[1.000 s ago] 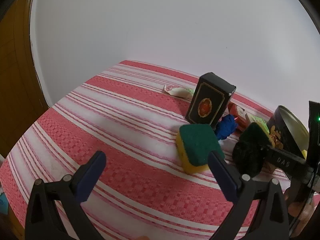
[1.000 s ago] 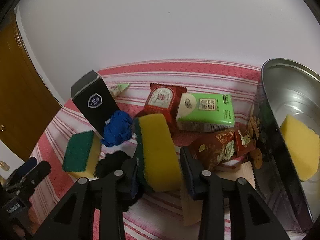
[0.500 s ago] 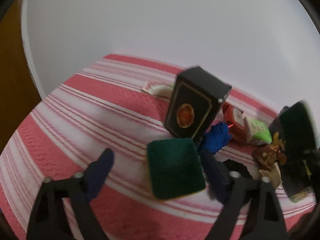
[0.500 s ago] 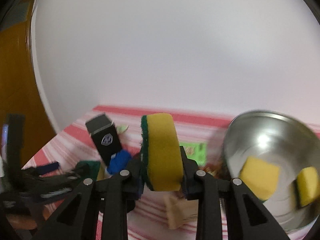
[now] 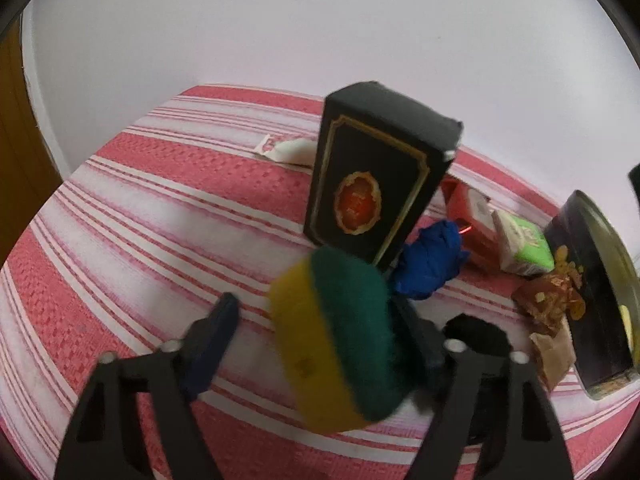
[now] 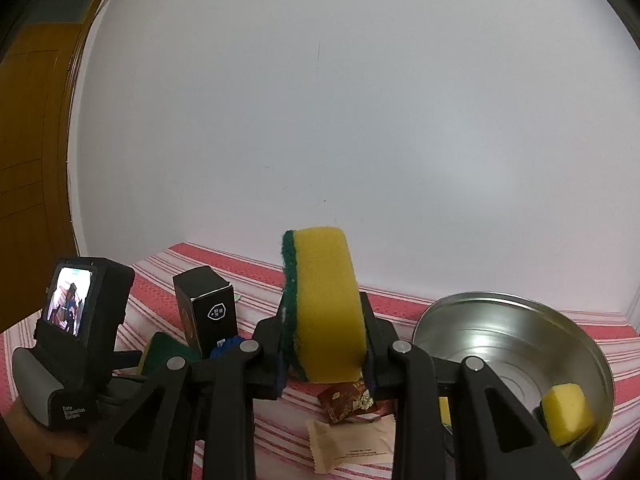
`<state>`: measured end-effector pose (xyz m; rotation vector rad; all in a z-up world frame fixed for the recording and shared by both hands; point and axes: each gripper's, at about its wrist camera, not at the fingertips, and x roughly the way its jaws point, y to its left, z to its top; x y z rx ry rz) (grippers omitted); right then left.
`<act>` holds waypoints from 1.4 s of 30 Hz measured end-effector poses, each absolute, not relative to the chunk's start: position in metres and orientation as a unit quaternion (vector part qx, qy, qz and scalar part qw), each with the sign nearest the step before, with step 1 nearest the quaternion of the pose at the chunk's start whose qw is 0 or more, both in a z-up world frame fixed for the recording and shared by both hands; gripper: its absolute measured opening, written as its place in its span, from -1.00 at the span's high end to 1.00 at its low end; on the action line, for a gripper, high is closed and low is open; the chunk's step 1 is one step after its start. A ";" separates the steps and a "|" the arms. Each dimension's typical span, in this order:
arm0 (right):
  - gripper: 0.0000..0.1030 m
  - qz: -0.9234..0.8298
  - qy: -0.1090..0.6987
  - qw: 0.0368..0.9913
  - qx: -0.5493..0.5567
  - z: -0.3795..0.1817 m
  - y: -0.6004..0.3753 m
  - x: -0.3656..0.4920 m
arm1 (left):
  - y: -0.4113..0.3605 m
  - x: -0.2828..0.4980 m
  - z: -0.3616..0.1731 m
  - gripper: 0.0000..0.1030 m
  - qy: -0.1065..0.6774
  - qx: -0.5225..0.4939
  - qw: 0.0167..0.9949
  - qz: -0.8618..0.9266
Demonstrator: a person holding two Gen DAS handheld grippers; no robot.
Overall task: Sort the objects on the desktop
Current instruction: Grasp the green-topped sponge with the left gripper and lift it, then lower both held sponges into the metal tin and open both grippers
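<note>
A yellow-and-green sponge (image 5: 332,340) stands tipped on its edge on the red-striped cloth (image 5: 140,208), between the fingers of my left gripper (image 5: 314,312). Its jaws are closing; the right finger is against the sponge and the left fingertip (image 5: 224,312) is still a gap away. My right gripper (image 6: 325,320) is shut on a second yellow-and-green sponge (image 6: 324,300), held upright above the table, just left of the round metal tin (image 6: 500,320). Sponge pieces (image 6: 566,408) lie in the tin.
A tall black box (image 5: 372,184) stands right behind the left sponge, with a blue cloth (image 5: 430,260), red packet (image 5: 464,216) and green carton (image 5: 524,240) beside it. A brown packet (image 6: 348,400) and beige sachet (image 6: 352,444) lie under the right gripper.
The left gripper moved in around the green-topped sponge and narrowed its jaws; the sponge tipped from flat onto its edge. The right gripper lifted its sponge off the table and tilted upward.
</note>
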<state>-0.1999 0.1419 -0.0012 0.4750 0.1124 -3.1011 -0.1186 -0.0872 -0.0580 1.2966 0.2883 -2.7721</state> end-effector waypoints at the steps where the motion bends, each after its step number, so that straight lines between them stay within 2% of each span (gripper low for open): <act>1: 0.40 -0.988 0.034 0.002 0.153 -0.001 0.143 -0.200 | -0.085 -0.118 -0.057 0.04 0.094 0.419 0.016 -0.903; 4: 0.40 -0.988 0.031 0.001 0.154 -0.001 0.147 -0.200 | -0.082 -0.116 -0.057 0.08 0.092 0.420 0.002 -0.903; 12: 0.40 -0.987 -0.004 0.005 0.161 0.000 0.162 -0.200 | -0.105 -0.094 -0.050 0.19 0.168 0.369 -0.011 -0.914; 18: 0.40 -0.989 -0.019 0.011 0.147 0.006 0.173 -0.193 | -0.093 -0.069 -0.034 0.19 0.140 0.322 -0.004 -0.936; 23: 0.40 -0.993 -0.003 -0.018 0.120 0.010 0.188 -0.182 | -0.098 -0.062 -0.023 0.19 0.136 0.309 -0.010 -0.941; 30: 0.40 -0.991 -0.021 -0.063 0.117 0.009 0.240 -0.160 | -0.085 -0.053 -0.008 0.19 0.121 0.289 -0.024 -0.949; 42: 0.40 -0.986 -0.029 -0.125 0.109 0.004 0.309 -0.142 | -0.010 -0.057 0.018 0.19 0.068 0.264 -0.088 -0.958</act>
